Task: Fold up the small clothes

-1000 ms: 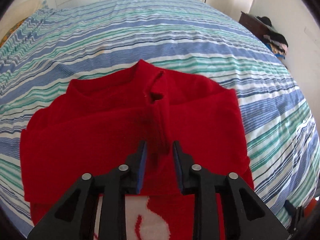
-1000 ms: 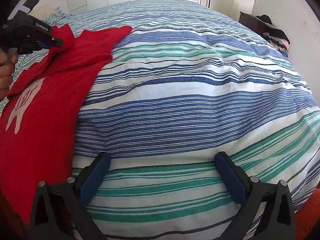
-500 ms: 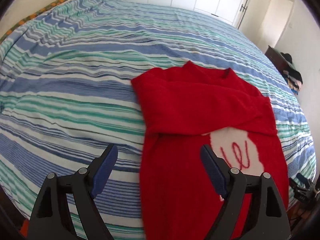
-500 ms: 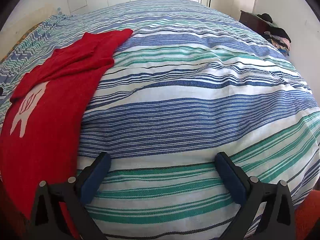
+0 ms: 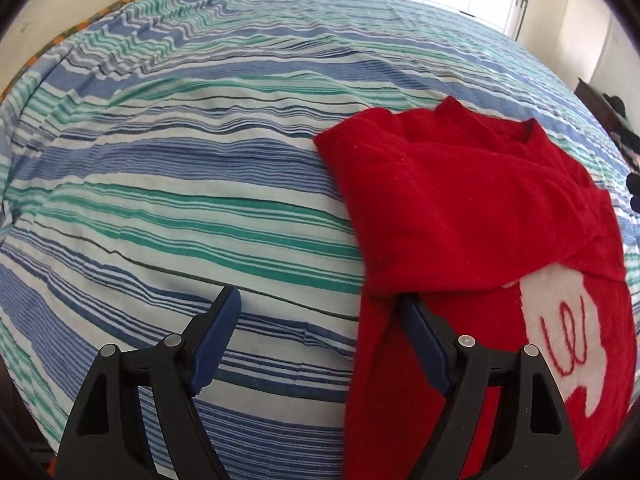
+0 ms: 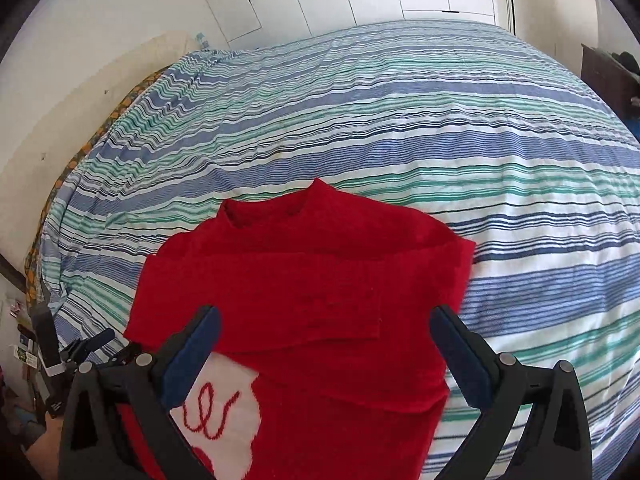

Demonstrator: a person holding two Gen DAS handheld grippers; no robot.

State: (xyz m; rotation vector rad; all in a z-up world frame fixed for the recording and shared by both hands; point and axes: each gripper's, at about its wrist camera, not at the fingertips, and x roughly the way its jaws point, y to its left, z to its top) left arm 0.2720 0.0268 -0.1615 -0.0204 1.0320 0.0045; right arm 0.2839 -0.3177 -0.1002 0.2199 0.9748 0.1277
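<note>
On the striped bed lies a red sweater, sleeves folded across — seemingly flat. Both the left gripper, which has just been opening, and the right gripper gape wide, empty.

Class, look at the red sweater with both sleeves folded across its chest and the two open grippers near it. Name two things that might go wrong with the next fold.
1. The folded sleeves lie loose on the red sweater; lifting the hem may slide them apart.
2. The left gripper straddles the sweater's side edge over the striped bedcover; closing there could pinch bedding too.
</note>
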